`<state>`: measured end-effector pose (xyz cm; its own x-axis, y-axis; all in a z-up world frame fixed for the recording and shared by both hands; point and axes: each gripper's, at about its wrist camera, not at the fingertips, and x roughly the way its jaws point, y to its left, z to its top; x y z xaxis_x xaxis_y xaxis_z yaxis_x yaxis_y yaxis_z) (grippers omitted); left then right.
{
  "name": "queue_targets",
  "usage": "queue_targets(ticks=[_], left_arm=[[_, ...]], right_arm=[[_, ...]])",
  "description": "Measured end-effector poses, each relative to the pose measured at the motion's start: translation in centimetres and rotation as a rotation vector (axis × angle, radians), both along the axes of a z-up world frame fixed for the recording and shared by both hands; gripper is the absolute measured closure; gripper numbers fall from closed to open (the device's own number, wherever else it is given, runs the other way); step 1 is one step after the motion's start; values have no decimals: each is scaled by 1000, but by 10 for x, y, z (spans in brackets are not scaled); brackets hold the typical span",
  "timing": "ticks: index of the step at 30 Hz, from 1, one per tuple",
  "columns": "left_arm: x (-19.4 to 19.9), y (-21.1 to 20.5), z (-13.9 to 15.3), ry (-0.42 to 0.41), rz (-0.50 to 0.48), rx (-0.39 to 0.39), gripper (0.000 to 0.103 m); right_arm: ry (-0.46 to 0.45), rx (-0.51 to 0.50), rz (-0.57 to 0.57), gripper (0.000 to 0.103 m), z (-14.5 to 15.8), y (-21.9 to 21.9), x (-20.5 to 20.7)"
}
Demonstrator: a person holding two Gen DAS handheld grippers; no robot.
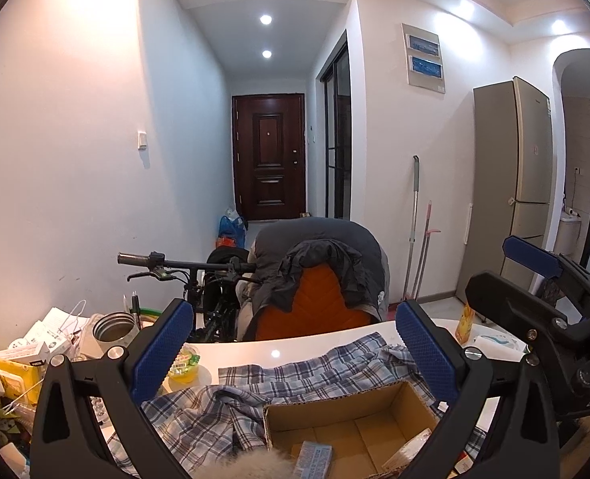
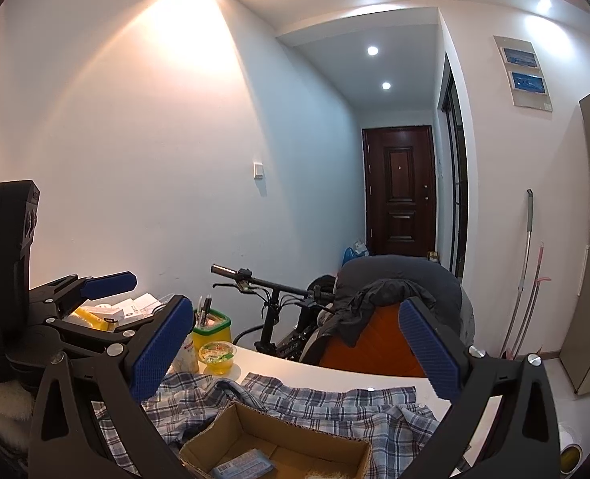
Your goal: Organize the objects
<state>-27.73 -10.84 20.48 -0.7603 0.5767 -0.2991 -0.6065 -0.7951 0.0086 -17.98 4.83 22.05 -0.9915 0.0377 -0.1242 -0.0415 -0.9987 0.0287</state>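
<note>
1. Both grippers hover over a white tabletop (image 1: 295,349): the left gripper (image 1: 295,353) and the right gripper (image 2: 295,349) are spread wide, holding nothing.
2. An open cardboard box (image 1: 351,427) sits on a plaid shirt (image 1: 303,371) near the tabletop's front edge, a small blue packet (image 1: 313,459) lying inside.
3. A yellow jelly cup (image 2: 217,357) stands beyond the shirt, toward the far edge.

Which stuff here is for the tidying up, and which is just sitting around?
For the tidying:
cardboard box
blue packet in the box
plaid shirt
jelly cup

Just sitting around:
bicycle
orange chair
fridge
mop
</note>
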Motion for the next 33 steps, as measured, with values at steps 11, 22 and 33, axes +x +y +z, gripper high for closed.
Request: queue_targets(ticks=[11, 22, 33], left_arm=[[6, -1, 1, 46, 26, 5, 0], [18, -7, 7, 102, 27, 60, 0], [20, -18, 13, 108, 65, 73, 0]], right_arm=[[12, 1, -13, 0, 3, 0, 3], [49, -5, 8, 0, 10, -4, 11], [36, 83, -46, 0, 7, -24, 12]])
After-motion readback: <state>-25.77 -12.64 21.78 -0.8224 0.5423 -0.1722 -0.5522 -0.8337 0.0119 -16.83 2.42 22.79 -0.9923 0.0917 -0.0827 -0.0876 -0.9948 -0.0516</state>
